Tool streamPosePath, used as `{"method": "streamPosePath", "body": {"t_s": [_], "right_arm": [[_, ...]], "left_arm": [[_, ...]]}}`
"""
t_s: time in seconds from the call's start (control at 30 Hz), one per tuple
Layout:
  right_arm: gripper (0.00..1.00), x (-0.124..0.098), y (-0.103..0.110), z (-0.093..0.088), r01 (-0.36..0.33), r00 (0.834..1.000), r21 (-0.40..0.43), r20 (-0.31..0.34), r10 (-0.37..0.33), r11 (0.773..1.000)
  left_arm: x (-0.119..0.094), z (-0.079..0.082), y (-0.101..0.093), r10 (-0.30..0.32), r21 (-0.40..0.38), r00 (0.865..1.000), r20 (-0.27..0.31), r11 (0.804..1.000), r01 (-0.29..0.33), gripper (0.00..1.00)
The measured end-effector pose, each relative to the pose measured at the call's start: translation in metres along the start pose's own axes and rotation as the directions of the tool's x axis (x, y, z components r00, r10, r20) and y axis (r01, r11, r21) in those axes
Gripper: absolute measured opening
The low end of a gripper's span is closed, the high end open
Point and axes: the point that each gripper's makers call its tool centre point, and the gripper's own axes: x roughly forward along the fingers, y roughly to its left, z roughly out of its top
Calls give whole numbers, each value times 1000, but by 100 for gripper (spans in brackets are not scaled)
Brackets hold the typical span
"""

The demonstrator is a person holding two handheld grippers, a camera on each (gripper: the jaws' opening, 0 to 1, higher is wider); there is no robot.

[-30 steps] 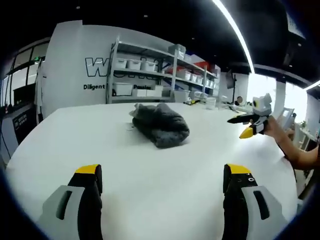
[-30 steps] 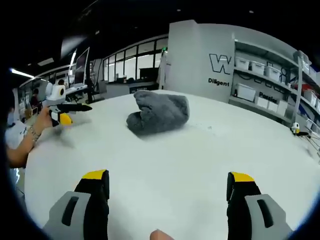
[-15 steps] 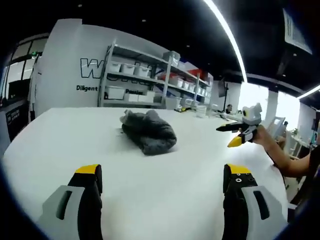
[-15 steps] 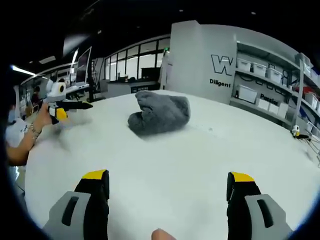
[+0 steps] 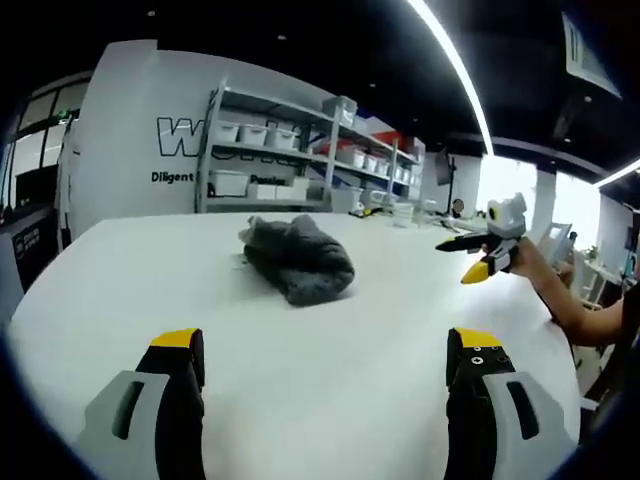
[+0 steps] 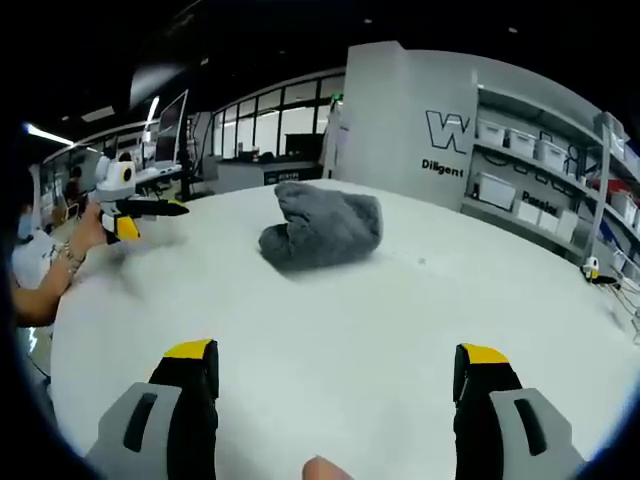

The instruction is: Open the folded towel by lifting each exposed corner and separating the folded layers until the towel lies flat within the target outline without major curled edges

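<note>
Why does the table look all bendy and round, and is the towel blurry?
Left gripper view: the fisheye lens curves the white table; a ceiling light strip glares. Right gripper view: the same bending, and the grey towel looks fairly sharp, with little shadow.

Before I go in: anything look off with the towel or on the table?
The grey towel is a bunched, lumpy bundle rather than a neat fold, so no clean corner stands out. No target outline is visible on the white table. Both tongs, left and right, are open and clear of it.
</note>
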Motion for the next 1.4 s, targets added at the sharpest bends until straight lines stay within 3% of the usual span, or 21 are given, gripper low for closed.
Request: {"method": "streamPosePath", "body": {"t_s": [0.27, 0.53, 0.9, 1.07, 1.3, 1.4], "right_arm": [[99, -6, 5, 8, 1, 1000, -28, 9, -1, 1000], [99, -10, 10, 27, -14, 998, -53, 62, 17, 998], [97, -11, 32, 71, -16, 994, -189, 103, 36, 982], [94, -3, 42, 89, -31, 994, -224, 94, 53, 974], [88, 25, 57, 115, -44, 995, -292, 74, 69, 955], [85, 33, 67, 125, -67, 993, -281, 78, 93, 957]], "left_arm": [[0, 0, 1, 6, 6, 1000, -3, 1000, -6, 100], [3, -5, -1, 6, 36, 1000, -31, 999, -5, 100], [4, -6, -4, -14, 13, 1000, -27, 1000, 14, 100], [3, -4, -5, -13, 23, 1000, -24, 1000, 14, 100], [1, -4, -5, -19, 14, 999, -28, 1000, 20, 100], [1, -5, -6, -20, 16, 999, -30, 1000, 21, 99]]}}
